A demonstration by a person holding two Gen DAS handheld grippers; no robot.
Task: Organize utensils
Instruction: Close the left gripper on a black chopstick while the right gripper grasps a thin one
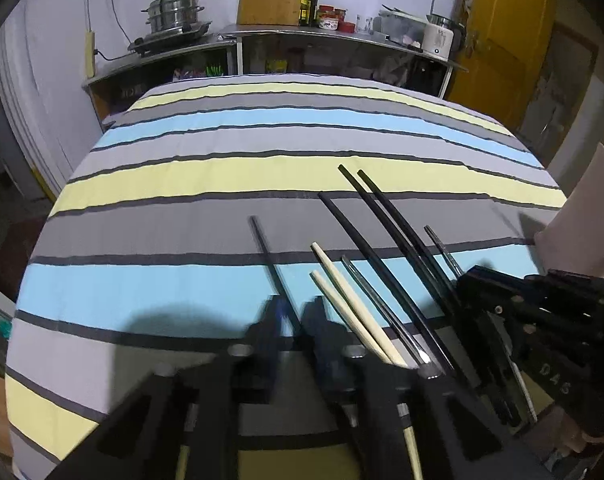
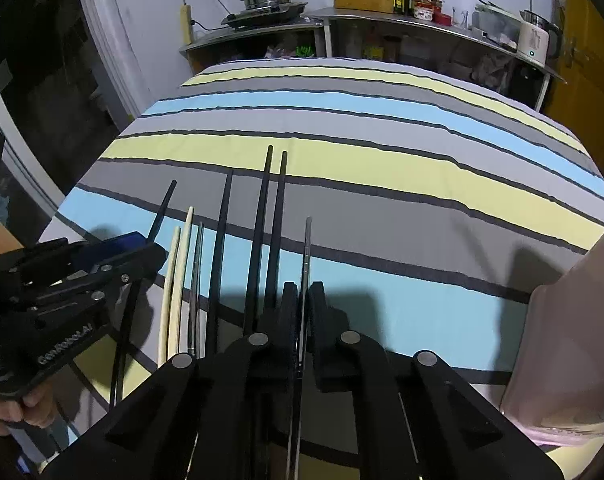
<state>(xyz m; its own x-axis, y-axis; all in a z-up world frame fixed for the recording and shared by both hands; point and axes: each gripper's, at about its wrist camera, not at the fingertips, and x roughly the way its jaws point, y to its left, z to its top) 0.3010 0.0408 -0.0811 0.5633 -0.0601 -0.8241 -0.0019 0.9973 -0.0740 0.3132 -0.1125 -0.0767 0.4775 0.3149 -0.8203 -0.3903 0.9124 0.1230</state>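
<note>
Sorting chopsticks on striped tabletop [image 1: 222, 176].
Left tool [image 1: 292, 320] clamped a black chopstick [image 1: 268, 252]; right tool [image 2: 302, 304] clamped a metal chopstick [image 2: 307, 248], 12 o'clock. Next, probably: pair each.

A row of chopsticks lies lengthwise on the striped cloth, tips pointing away. From the left: one black chopstick [image 2: 158, 216] set slightly askew, clamped near its middle; a pale wooden pair [image 2: 176, 280] side by side, nearly touching; a thin metallic chopstick [image 2: 196, 276] just beside them; a lone black chopstick [image 2: 221, 256]; a long black pair [image 2: 268, 232] reaching farthest forward; and a slim metallic chopstick [image 2: 305, 268] at the right end, pinched near its middle.
</note>
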